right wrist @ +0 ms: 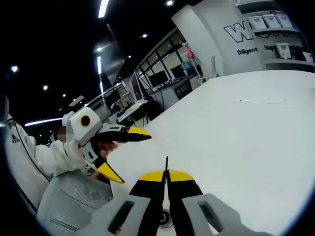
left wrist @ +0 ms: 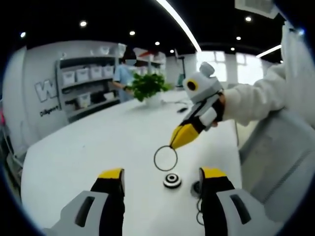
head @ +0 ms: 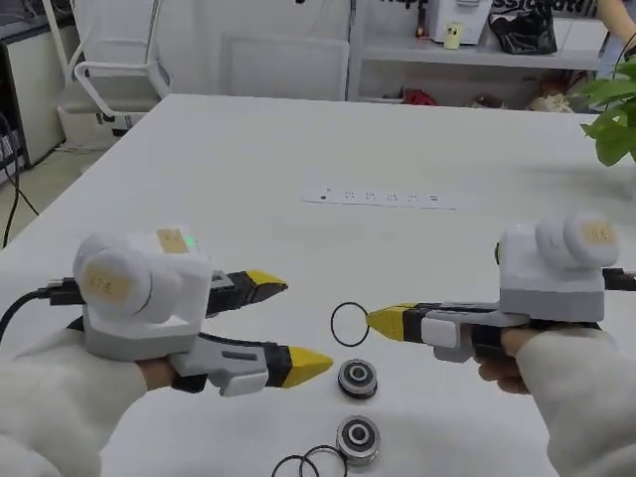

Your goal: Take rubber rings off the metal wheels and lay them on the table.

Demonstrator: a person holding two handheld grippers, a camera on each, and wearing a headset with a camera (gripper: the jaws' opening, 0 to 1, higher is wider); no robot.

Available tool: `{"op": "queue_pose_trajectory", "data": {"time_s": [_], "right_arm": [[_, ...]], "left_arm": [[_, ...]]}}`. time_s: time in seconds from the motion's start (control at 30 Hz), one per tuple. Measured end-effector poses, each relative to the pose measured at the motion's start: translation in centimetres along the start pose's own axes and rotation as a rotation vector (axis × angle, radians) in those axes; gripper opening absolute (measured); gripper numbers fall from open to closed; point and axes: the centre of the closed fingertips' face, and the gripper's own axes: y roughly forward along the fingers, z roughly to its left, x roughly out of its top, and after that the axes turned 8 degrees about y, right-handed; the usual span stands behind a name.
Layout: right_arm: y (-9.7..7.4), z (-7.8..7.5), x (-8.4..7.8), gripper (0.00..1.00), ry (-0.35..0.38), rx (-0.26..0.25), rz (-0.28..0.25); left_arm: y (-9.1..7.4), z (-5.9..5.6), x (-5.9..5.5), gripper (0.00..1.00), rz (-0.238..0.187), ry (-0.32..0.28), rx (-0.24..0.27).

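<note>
My right gripper has its jaws clenched on a rubber ring, which hangs off their tips. My left gripper has its jaws released, and the ring is just ahead of their gap. Two metal wheels sit on the desk near the left jaws' tips, with two loose rings beside them.

White fleecy sleeves; left hand-held gripper, right hand-held gripper white-grey, black yellow-tipped jaws; black cable left.

Head view looks down over the table; the gripper views, low, face each other across it
</note>
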Motion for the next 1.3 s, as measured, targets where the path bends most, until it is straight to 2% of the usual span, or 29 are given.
{"op": "queue_pose_trajectory", "data": {"time_s": [0.1, 0.27, 0.43, 0.6, 0.73, 0.8, 0.87, 0.93, 1.03, 1.3], "right_arm": [[0.0, 0.9, 0.0, 0.0, -0.007, 0.021, 0.002], [0.2, 1.8, -0.2, 0.0, -0.021, 0.042, 0.013], [0.4, 2.7, -0.6, 0.0, -0.031, 0.06, 0.027], [0.6, 3.4, -1.1, 0.0, -0.04, 0.071, 0.045], [0.9, 4.0, -1.5, 0.0, -0.039, 0.087, 0.055], [1.2, 4.4, -2.1, 0.0, -0.038, 0.097, 0.075], [1.5, 4.7, -2.6, 0.0, -0.045, 0.103, 0.093], [1.7, 5.0, -2.9, 0.0, -0.042, 0.112, 0.102], [1.9, 5.1, -3.4, 0.0, -0.037, 0.124, 0.12], [2.5, 5.1, -4.9, 0.0, -0.007, 0.144, 0.17]], "left_arm": [[-1.3, -0.6, 0.3, 0.67, -0.023, -0.004, 0.006], [-2.5, -2.0, -0.7, 0.73, 0.008, -0.003, 0.0], [-3.5, -3.2, -1.0, 0.76, 0.015, 0.002, -0.018], [-4.5, -3.4, -1.7, 0.79, 0.029, -0.011, -0.01], [-5.1, -3.2, -2.1, 0.85, 0.034, -0.007, 0.004], [-5.5, -3.3, -2.5, 0.86, 0.032, -0.03, 0.0], [-5.8, -3.3, -3.1, 0.86, 0.048, -0.042, 0.008], [-5.9, -3.4, -3.3, 0.87, 0.06, -0.028, 0.014], [-5.9, -3.6, -3.6, 0.88, 0.062, -0.034, 0.001], [-5.4, -4.5, -5.0, 0.89, 0.116, -0.033, -0.039]]}}
